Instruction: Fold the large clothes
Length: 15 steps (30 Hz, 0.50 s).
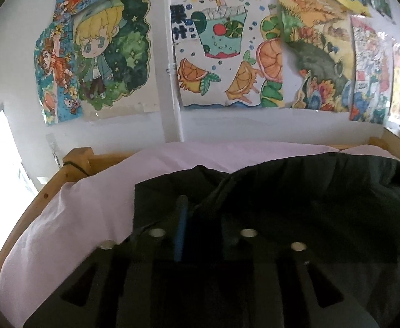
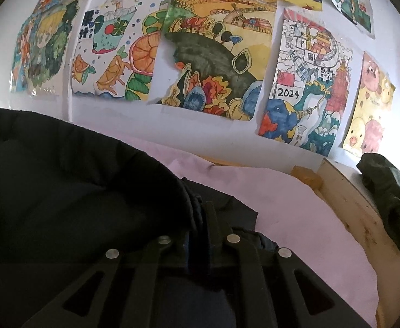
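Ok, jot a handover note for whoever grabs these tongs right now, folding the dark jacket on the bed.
Left tongs: jaws apart, low over the dark jacket; no grip seen.
Right tongs: jaws close together, with a bunched fold of cloth at them; grip unclear.
The dark jacket lies on the pink sheet, and one layer looks folded over.
Left to do: check that fold, flatten it, finish folding.

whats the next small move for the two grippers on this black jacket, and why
Probably finish letting go and draw both grippers straight back. The black jacket already lies doubled over on the pink sheet, its folded edge bulging ahead of the left gripper and the right gripper. Whether cloth is still pinched is too dark to tell, so back off slowly to avoid dragging the fold.
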Motion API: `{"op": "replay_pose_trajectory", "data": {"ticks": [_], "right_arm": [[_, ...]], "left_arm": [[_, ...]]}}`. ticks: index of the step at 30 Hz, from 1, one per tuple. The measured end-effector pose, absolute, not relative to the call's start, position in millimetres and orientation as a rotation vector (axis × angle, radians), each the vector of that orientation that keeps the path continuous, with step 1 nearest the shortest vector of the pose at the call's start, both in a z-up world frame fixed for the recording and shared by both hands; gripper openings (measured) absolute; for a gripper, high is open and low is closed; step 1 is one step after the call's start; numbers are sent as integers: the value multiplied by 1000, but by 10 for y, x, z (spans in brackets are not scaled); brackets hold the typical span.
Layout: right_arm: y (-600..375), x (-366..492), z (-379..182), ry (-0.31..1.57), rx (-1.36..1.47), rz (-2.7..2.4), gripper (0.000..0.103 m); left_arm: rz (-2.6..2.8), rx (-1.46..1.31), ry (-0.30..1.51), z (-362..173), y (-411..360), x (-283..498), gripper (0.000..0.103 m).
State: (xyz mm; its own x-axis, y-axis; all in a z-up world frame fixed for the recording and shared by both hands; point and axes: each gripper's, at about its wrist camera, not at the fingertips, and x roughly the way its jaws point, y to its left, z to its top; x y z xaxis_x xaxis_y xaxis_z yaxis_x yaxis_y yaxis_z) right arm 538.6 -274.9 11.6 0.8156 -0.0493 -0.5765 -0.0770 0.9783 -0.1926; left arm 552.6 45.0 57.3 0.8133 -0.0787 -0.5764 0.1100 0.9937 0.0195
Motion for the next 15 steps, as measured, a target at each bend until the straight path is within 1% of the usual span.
{"op": "replay_pose_trajectory", "data": {"ticks": [1,2,3,5,7,9,10,11,12,14,15], "right_arm": [[-2770,5368,136,611,-203,21,27],[-2799,5341,163,597,-191,27,43],[-2825,5319,188,584,-180,31,64],[-2865,5284,239,563,-162,44,79],[-2892,5253,290,561,-145,62,80],[-2895,5215,344,557,-137,65,88],[-2894,5187,380,552,-126,69,89],[-2891,5170,405,548,-117,75,93],[-2878,5130,443,542,-102,92,98],[-2843,5071,481,534,-82,129,103],[-2804,5040,482,532,-77,156,103]], "left_arm": [[-91,50,597,597,494,5477,51],[-76,46,583,619,531,5439,70],[-64,34,563,646,591,5384,78],[-80,10,553,687,672,5326,78],[-76,-9,548,735,733,5281,78],[-85,-29,535,781,742,5226,83],[-97,-37,527,794,726,5198,85],[-116,-41,519,805,684,5160,89],[-135,-40,515,809,638,5133,91],[-207,-17,513,787,434,5066,92],[-236,1,521,764,327,5048,92]]}}
